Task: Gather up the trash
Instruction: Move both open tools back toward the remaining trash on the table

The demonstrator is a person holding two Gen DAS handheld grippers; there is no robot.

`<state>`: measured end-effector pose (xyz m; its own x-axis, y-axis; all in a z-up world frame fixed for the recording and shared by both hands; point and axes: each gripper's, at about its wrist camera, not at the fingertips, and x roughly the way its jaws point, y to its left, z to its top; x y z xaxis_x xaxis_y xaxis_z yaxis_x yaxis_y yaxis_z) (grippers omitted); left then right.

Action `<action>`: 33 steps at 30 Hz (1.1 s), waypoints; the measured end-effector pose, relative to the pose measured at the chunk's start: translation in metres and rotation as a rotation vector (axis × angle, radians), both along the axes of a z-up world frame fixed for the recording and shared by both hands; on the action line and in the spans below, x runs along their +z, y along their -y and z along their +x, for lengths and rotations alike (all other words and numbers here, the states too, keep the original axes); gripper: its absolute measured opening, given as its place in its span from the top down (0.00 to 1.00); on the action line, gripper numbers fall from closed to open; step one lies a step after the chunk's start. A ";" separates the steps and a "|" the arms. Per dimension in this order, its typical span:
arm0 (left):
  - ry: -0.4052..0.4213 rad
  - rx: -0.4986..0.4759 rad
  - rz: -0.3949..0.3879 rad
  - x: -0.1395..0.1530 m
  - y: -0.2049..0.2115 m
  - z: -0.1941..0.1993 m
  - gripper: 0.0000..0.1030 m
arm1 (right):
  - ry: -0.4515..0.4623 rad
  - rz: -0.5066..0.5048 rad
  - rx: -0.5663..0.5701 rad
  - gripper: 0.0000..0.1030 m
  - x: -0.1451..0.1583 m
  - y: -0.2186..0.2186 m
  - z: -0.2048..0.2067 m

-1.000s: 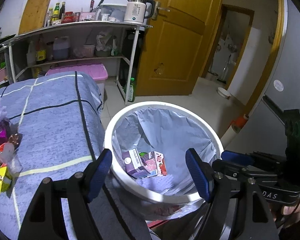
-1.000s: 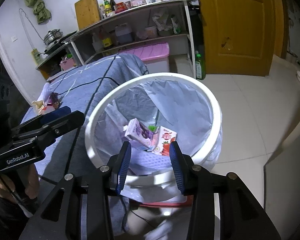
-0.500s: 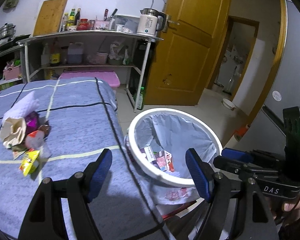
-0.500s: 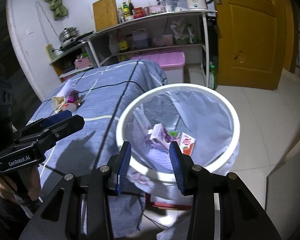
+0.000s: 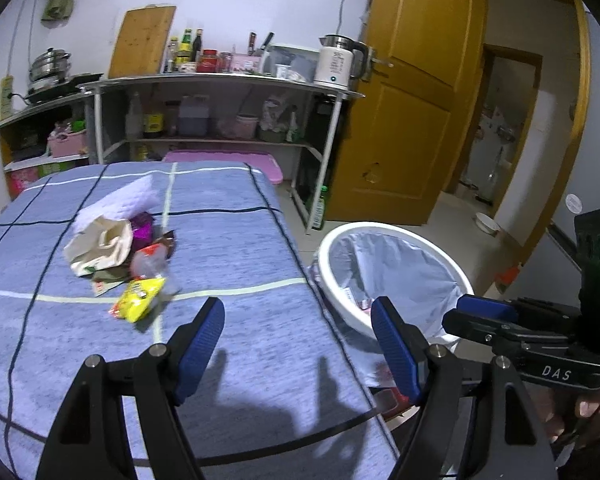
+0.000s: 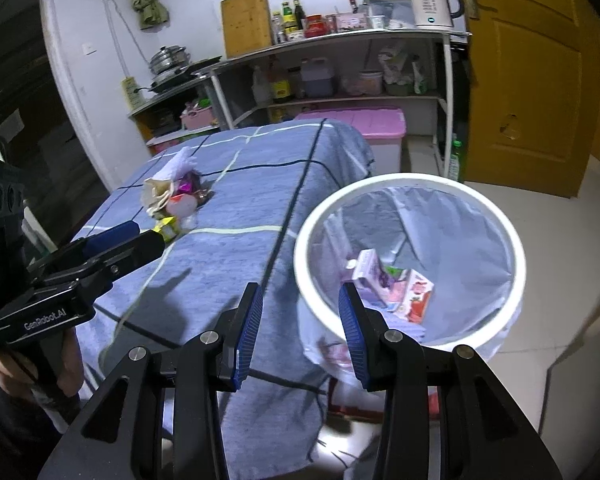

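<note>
A pile of trash lies on the blue checked tablecloth [image 5: 240, 240]: a crumpled beige paper bag [image 5: 100, 246], a white tissue [image 5: 120, 200], a purple wrapper [image 5: 142, 226], a clear red-marked wrapper [image 5: 150, 260] and a yellow packet [image 5: 138, 304]. The pile also shows in the right wrist view [image 6: 176, 196]. A white bin [image 6: 410, 258] with a grey liner stands at the table's right and holds two drink cartons [image 6: 396, 288]. My left gripper [image 5: 298, 340] is open and empty over the table, near the yellow packet. My right gripper [image 6: 300, 312] is open and empty at the bin's near left rim.
A metal shelf rack [image 5: 220, 112] with bottles, a kettle [image 5: 334, 62] and a cutting board stands behind the table. A pink storage box [image 6: 356, 126] sits under it. A yellow door [image 5: 412, 100] is at the right, with tiled floor beyond the bin.
Both grippers have pulled back and swung left, away from over the bin toward the table. The trash pile has come into fuller view. Both stay open and empty.
</note>
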<state>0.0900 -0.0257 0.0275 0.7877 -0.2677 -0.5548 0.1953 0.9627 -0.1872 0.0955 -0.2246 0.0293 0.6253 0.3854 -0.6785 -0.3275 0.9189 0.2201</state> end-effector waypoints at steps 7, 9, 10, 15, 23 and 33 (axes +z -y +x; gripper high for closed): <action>0.008 0.064 0.007 -0.002 -0.025 -0.010 0.25 | 0.002 0.014 0.048 0.60 0.001 -0.019 -0.001; 0.009 0.087 0.005 -0.003 -0.034 -0.014 0.25 | 0.002 0.019 0.061 0.60 0.001 -0.024 0.000; 0.009 0.097 0.005 -0.003 -0.037 -0.016 0.25 | 0.001 0.021 0.069 0.60 0.001 -0.027 0.000; 0.004 0.152 0.003 -0.006 -0.056 -0.019 0.25 | -0.002 0.025 0.110 0.60 0.001 -0.043 0.004; 0.001 0.219 -0.006 -0.010 -0.082 -0.017 0.25 | -0.010 0.026 0.155 0.60 -0.001 -0.066 0.014; -0.056 0.202 0.023 -0.034 -0.091 0.018 0.28 | -0.028 0.019 0.168 0.60 -0.006 -0.078 0.029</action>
<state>0.1077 0.0658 -0.0062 0.7921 -0.0936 -0.6031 -0.0126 0.9855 -0.1694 0.1242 -0.1469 0.0238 0.5323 0.4954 -0.6865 -0.4693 0.8476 0.2477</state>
